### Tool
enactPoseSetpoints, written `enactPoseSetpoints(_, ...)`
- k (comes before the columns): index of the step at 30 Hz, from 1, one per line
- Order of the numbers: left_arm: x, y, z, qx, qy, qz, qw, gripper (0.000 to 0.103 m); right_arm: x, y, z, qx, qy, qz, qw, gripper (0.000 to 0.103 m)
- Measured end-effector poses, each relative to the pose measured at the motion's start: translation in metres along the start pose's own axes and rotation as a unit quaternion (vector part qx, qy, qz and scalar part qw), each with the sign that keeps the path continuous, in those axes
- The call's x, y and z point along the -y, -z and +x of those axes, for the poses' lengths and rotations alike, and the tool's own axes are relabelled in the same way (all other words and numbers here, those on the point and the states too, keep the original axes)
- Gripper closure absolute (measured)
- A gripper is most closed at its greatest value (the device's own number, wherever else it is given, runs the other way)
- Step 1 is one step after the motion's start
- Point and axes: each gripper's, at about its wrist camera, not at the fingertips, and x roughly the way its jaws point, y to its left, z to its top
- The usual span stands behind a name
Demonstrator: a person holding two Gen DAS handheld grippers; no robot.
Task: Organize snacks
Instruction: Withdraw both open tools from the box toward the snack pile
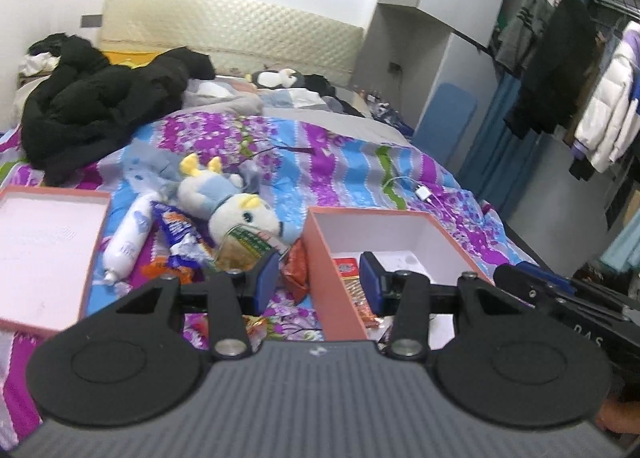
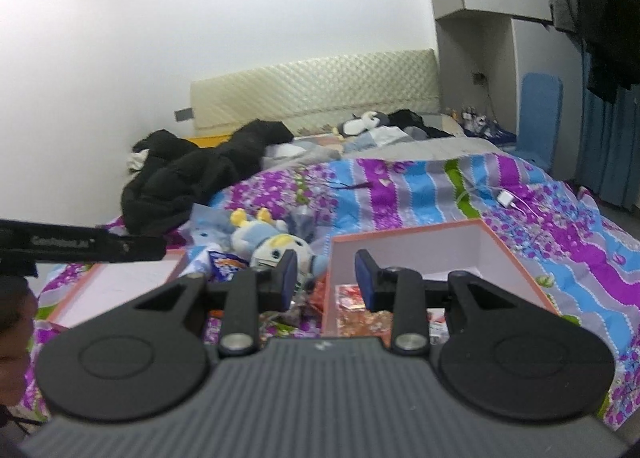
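A pink open box [image 1: 432,234] lies on the flowered bedspread; red snack packets [image 1: 354,282] lie inside. It also shows in the right wrist view [image 2: 516,258], with red packets [image 2: 352,304] in it. Left of it lie loose snacks: a white tube pack [image 1: 128,238], a purple-blue packet [image 1: 180,234], a green-labelled pack [image 1: 244,248], an orange-red packet [image 1: 296,270]. My left gripper [image 1: 319,278] is open and empty, straddling the box's left wall. My right gripper [image 2: 326,282] is open and empty, over the same wall.
The box lid [image 1: 44,254] lies at the left, white inside up. A plush toy [image 1: 232,197] sits behind the snacks. A black jacket [image 1: 96,105] is piled further back. A charger and cable [image 1: 420,191] lie beyond the box. Clothes hang at right.
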Motion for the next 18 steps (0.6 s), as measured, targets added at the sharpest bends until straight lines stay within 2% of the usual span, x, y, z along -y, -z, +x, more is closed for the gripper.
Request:
enactPoseSetpoints(9,-0.036,0.043,-0.019,-0.018,-0.028,-0.033,0.9989,0.053,-0.037,0.03,0.0,-0.018,-0.042,-0.019,0.999,0.068)
enactPoseSetpoints(18,-0.068,0.091,-0.016,-0.054,-0.049,-0.076,0.9944,0.053,-0.06,0.071,0.009,-0.066,-0.06,-0.019,0.996,0.068)
